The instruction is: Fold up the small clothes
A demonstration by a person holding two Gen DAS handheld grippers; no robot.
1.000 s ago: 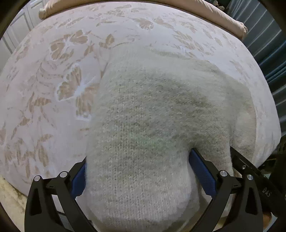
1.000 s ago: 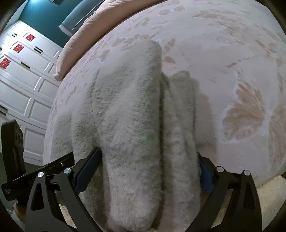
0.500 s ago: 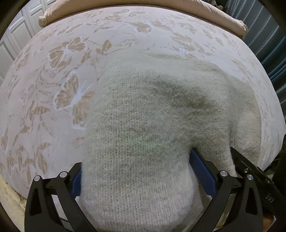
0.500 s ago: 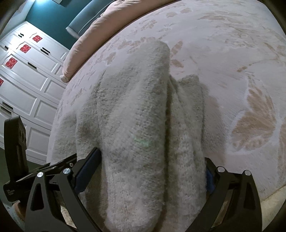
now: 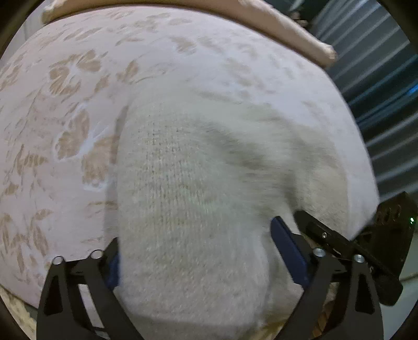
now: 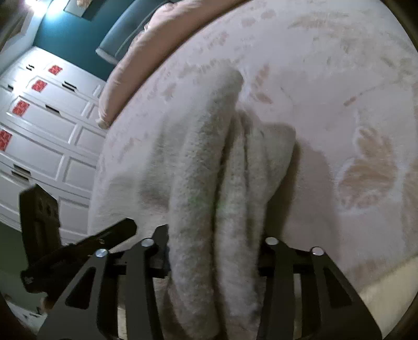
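While my left claw (image 5: pixel 194 251) stood with its jaws fairly wide and a thick bunch of the knitted garment (image 5: pixel 193 188) filling the gap between the blue pads (image 5: pixel 287 251), I judged the hold bulky rather than firm. In the left wrist view the cream knit ran from the claw out over the bed (image 5: pixel 65 109), toward the far edge where a pink bolster (image 5: pixel 274 23) lay, and the picture was blurred, so I could not tell how much of the cloth rested on the bedspread. A slack wad like that could slide out of the pads, and the fold would fall crooked. The other tool showed at the bed's right edge, close by, so the two could knock together.

Through the right wrist view, my right claw (image 6: pixel 213 251) was closed much narrower, pinching several stacked ridges of the same garment (image 6: pixel 209 162). The knit trailed from it toward the bed's left edge, by the white cabinets (image 6: pixel 39 130). One layer (image 6: pixel 271 146) hung loose on the right side of the bundle; I judged it could drop free and open the fold. Uneven pull between the claws could also stretch the fuzzy knit or drag it off the near edge.
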